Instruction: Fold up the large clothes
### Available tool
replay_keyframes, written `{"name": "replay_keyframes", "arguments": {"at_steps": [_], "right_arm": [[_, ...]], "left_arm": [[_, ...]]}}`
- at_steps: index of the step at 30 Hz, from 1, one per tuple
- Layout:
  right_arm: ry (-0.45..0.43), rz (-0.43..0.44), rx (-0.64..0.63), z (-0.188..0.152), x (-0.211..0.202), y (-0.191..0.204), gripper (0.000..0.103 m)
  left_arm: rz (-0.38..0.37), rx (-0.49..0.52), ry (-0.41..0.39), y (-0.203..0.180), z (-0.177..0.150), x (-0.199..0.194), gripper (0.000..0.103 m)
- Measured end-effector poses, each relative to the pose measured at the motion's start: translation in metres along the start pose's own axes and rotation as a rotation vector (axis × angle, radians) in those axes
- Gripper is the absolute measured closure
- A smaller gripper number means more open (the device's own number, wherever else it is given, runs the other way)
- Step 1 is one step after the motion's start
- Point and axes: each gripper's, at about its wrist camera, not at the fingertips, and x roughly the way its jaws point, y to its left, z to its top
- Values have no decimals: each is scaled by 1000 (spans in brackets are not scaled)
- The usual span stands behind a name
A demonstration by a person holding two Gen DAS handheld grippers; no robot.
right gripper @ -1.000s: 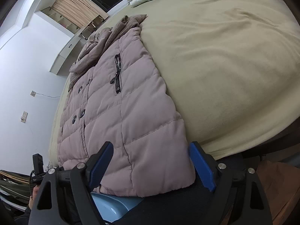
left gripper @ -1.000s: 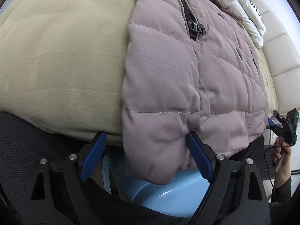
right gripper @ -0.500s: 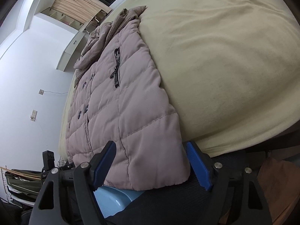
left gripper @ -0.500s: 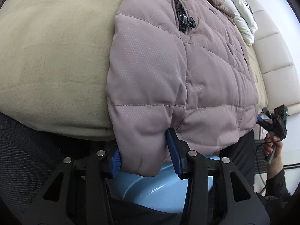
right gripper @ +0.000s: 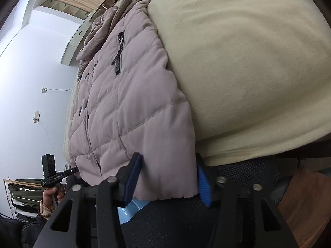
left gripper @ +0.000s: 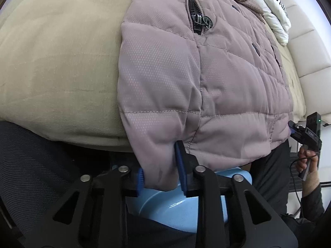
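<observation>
Mauve quilted jacket [left gripper: 206, 78] lies flat (hem overhanging) on the bed [left gripper: 58, 62].

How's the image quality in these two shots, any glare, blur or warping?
Left wrist view: sharp, strong fisheye bend with dark corners, a small glare streak on the blue tub. Right wrist view: same warping, the wall bright and bluish, the jacket evenly lit and in focus.
</observation>
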Motion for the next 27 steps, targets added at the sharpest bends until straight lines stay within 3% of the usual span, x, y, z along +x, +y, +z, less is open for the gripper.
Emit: {"name": "replay_keyframes", "arguments": {"at_steps": [4, 7, 14, 22, 27], "right_arm": [[-6, -23, -37, -3, -1, 9, 77], [-11, -70, -85, -2, 0, 22, 87], [-67, -159, -207, -8, -11, 59, 93], [-210, -101, -272, 1, -46, 103, 95], [-308, -43, -306, 27, -67, 140, 95]], "left_arm": [[30, 14, -14, -3, 0, -6, 90], [53, 29, -25, -7, -1, -12, 94], [40, 28, -93, -18, -3, -46, 97], [47, 25, -230, -30, 12, -99, 98], [41, 42, -345, -38, 45, -146, 99]]}}
